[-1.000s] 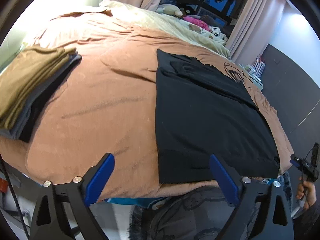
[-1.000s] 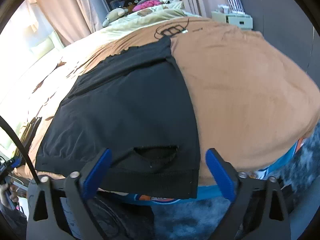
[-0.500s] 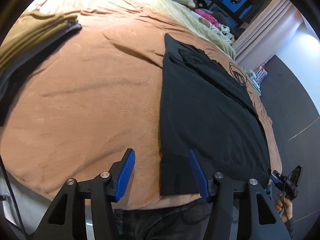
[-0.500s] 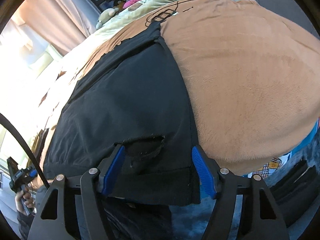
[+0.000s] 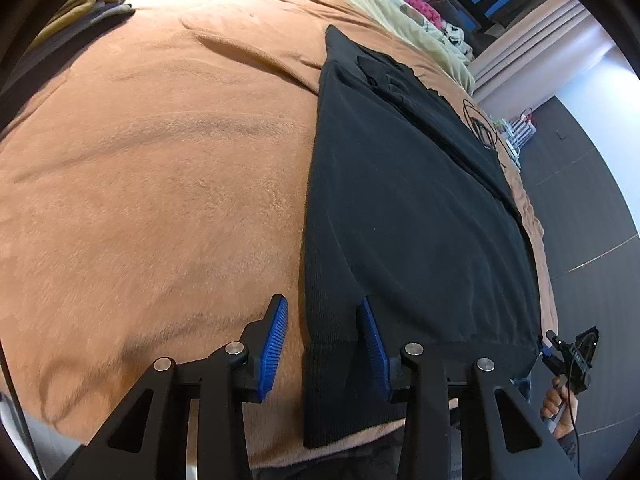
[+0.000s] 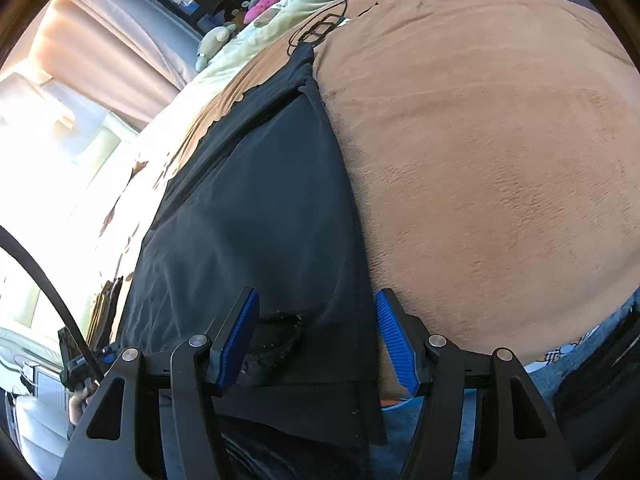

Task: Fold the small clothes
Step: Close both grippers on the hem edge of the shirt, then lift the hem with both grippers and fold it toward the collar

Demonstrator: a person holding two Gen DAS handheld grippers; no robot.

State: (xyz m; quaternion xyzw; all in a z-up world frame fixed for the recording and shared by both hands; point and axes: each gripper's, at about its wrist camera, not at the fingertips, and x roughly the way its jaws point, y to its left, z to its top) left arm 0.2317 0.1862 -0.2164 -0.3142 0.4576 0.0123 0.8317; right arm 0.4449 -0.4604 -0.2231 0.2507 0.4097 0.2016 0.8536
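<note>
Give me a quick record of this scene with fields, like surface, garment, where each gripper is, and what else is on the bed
surface: brown blanket on a bed
garment: black garment, spread flat, near edge at the bed's front
left gripper: jaws closing, straddling the garment's near left corner
right gripper: jaws closing, straddling the near right corner
grip: fingers not yet pressing the cloth
also on bed: folded clothes pile, far left

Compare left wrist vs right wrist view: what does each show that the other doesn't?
Left wrist only: folded clothes stack at far left, garment's left hem corner between the closing left gripper.
Right wrist only: ragged hole near the hem, between the closing right gripper.
Both: black garment flat on the brown blanket, coiled cable.
</note>
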